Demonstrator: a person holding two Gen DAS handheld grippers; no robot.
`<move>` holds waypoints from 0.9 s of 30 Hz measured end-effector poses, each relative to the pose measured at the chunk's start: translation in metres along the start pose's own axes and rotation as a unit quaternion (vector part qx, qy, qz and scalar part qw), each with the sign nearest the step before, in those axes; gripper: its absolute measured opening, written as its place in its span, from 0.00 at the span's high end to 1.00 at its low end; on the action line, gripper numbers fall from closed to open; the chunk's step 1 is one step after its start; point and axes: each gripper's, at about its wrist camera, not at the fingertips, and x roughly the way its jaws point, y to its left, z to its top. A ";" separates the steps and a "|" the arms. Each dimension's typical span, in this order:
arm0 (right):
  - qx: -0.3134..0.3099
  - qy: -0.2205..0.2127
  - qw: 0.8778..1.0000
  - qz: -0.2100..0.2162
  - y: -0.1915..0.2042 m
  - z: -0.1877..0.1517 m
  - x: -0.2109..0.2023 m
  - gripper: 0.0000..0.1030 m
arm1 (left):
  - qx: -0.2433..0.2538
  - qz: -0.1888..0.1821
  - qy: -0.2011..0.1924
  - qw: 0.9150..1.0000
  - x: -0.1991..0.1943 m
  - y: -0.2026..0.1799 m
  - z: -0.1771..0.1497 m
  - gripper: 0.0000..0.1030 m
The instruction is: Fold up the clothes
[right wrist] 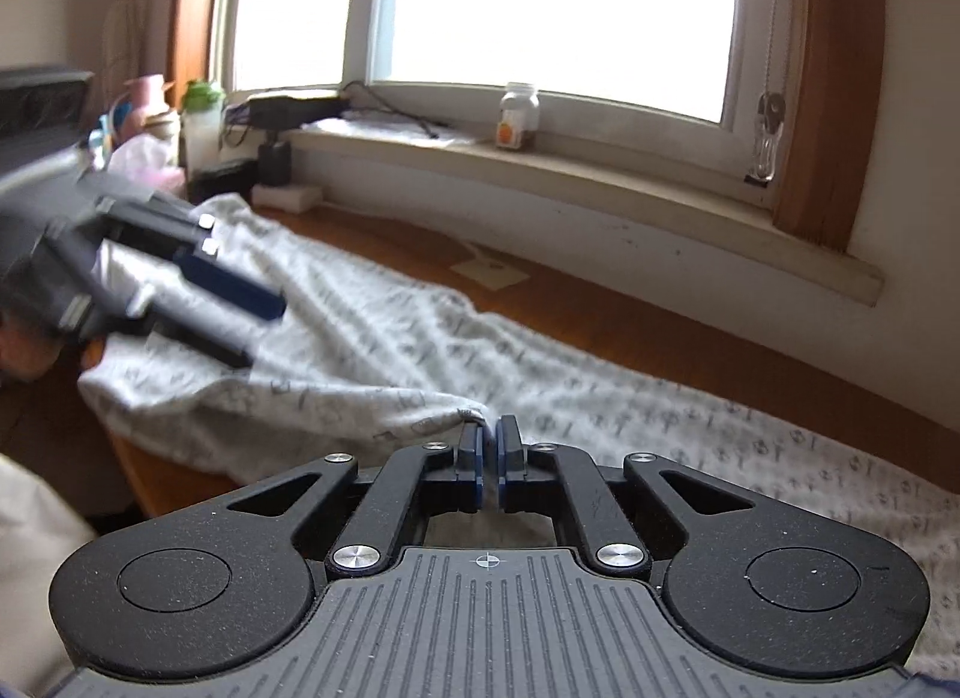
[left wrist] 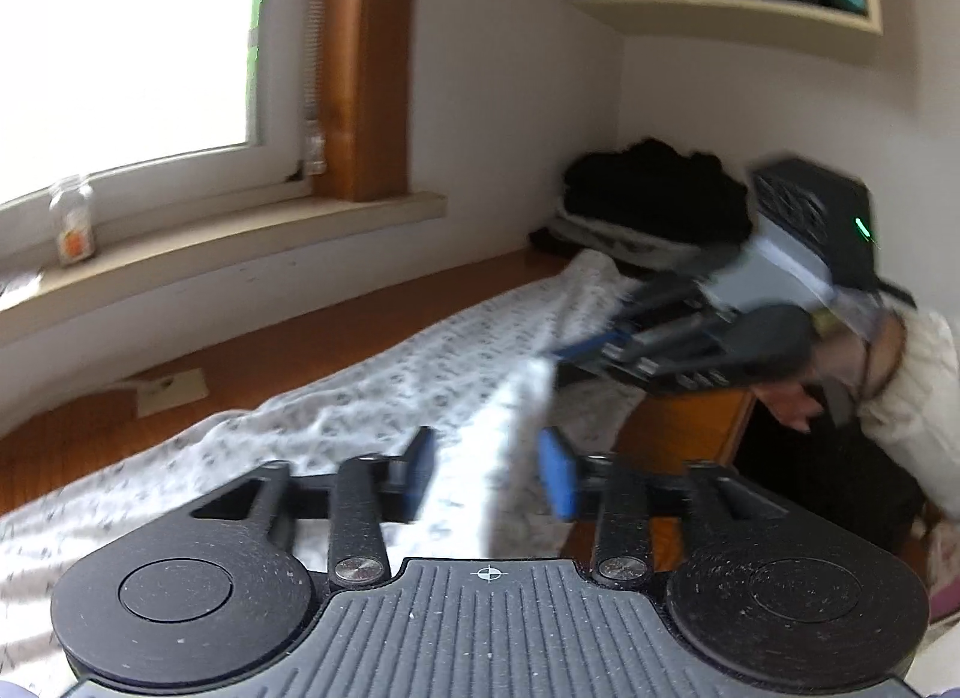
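Note:
A white garment with small grey print (left wrist: pixel 384 386) lies stretched along a wooden desk; it also shows in the right wrist view (right wrist: pixel 384 338). My left gripper (left wrist: pixel 489 473) is open, its blue pads apart on either side of a raised fold of the cloth. My right gripper (right wrist: pixel 491 446) is shut on a pinched edge of the garment near the desk's front. In the left wrist view the right gripper (left wrist: pixel 576 350) holds the cloth's edge at the right. In the right wrist view the left gripper (right wrist: pixel 252 332) hovers over the cloth at the left, blurred.
The wooden desk (left wrist: pixel 264 350) runs under a window sill (right wrist: pixel 600 176) with a small jar (right wrist: pixel 517 114). A dark pile of clothes (left wrist: pixel 654 200) sits in the far corner. Bottles and clutter (right wrist: pixel 180 128) stand at the desk's left end. A paper scrap (right wrist: pixel 489 273) lies by the wall.

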 end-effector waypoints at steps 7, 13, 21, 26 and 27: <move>0.024 -0.004 1.000 -0.003 -0.009 -0.003 0.004 0.94 | 0.064 0.033 0.049 0.996 0.049 -0.009 0.001 0.93; 0.054 -0.002 0.998 -0.033 -0.020 -0.030 -0.024 0.87 | 0.024 0.030 0.029 0.999 0.046 0.014 0.013 0.95; 0.060 0.007 0.990 -0.130 -0.038 -0.075 -0.059 0.74 | -0.049 0.007 0.010 0.999 0.047 0.047 0.019 0.95; 0.050 0.011 0.981 -0.188 -0.060 -0.083 -0.059 0.63 | -0.076 0.009 0.020 0.997 0.062 0.063 0.016 0.95; 0.045 0.013 0.978 -0.203 -0.065 -0.085 -0.058 0.63 | -0.082 0.007 0.023 0.996 0.065 0.067 0.014 0.95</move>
